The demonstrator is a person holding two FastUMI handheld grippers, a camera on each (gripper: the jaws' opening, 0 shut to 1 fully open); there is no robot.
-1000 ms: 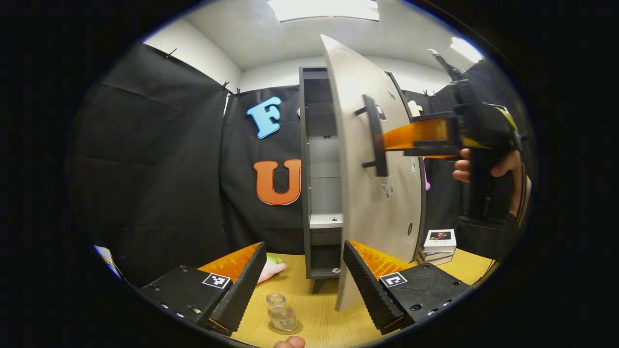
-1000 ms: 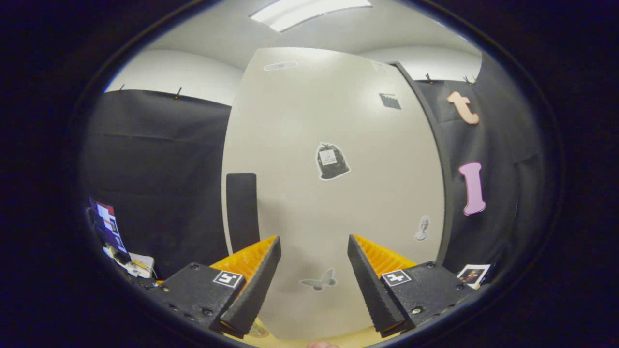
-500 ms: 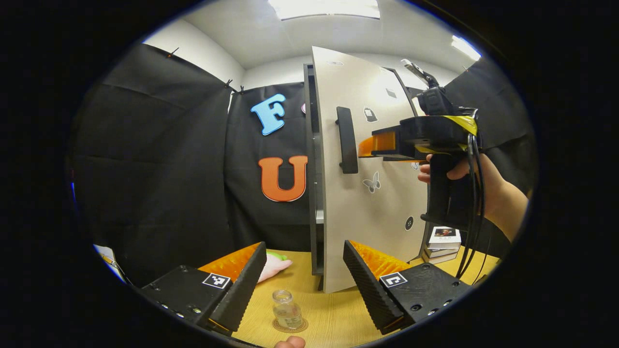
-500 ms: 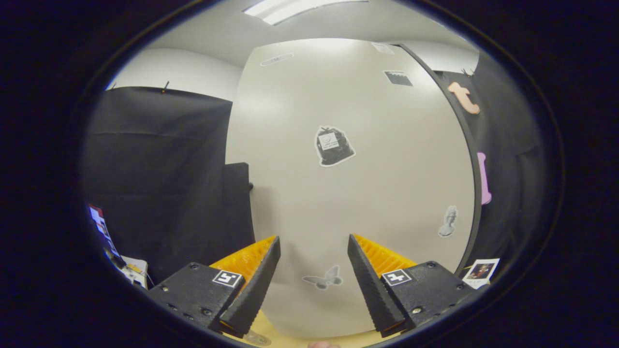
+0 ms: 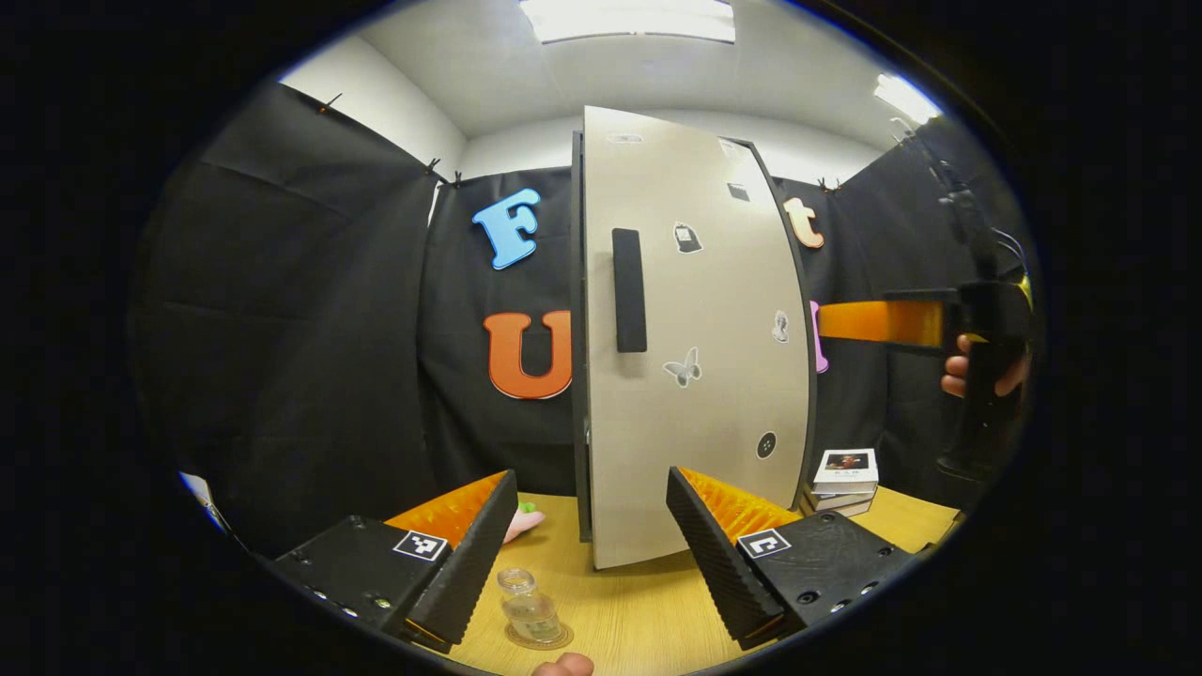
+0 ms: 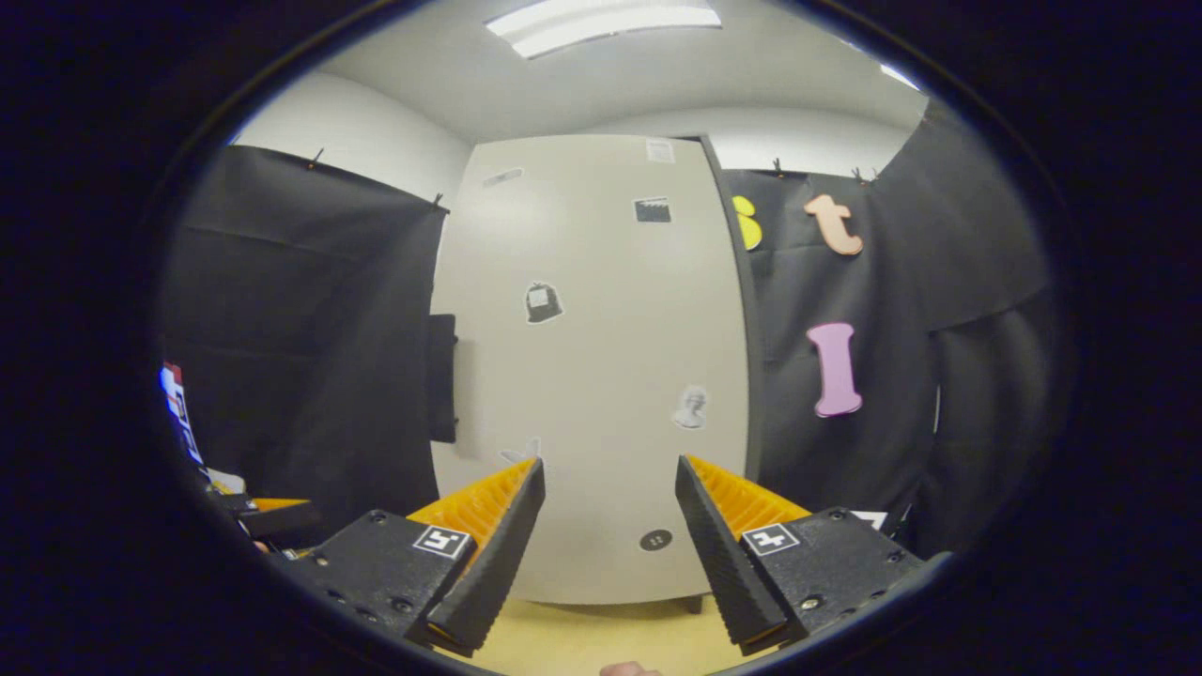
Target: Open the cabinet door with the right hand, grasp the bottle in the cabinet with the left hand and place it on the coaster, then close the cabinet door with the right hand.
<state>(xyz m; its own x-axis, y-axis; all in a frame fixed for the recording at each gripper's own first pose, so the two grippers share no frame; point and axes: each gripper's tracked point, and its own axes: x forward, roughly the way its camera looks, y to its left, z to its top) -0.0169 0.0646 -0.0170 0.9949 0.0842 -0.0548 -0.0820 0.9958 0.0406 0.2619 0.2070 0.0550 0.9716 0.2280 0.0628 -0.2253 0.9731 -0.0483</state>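
Left gripper view: left gripper (image 5: 592, 526) with fingers apart, holding nothing, hovering above one bottle (image 5: 528, 608) parked upright on one coaster (image 5: 538, 638), so placement looks done. Farther off, right gripper (image 5: 878, 322) clear of the cabinet door (image 5: 695, 310), which sits flush and looks closed. Right gripper view: fingers spread, empty, facing that door. One handle (image 5: 629, 289), one stack of books (image 5: 845, 474).

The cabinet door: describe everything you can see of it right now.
The cabinet door is a tall, pale beige panel, smooth and matte, shut or nearly shut against the dark cabinet frame. A dark vertical bar handle sits near its left edge. Small stickers dot its face, among them a butterfly. It stands upright above the wooden table. Neither gripper touches it; the right gripper faces it with its fingers apart.
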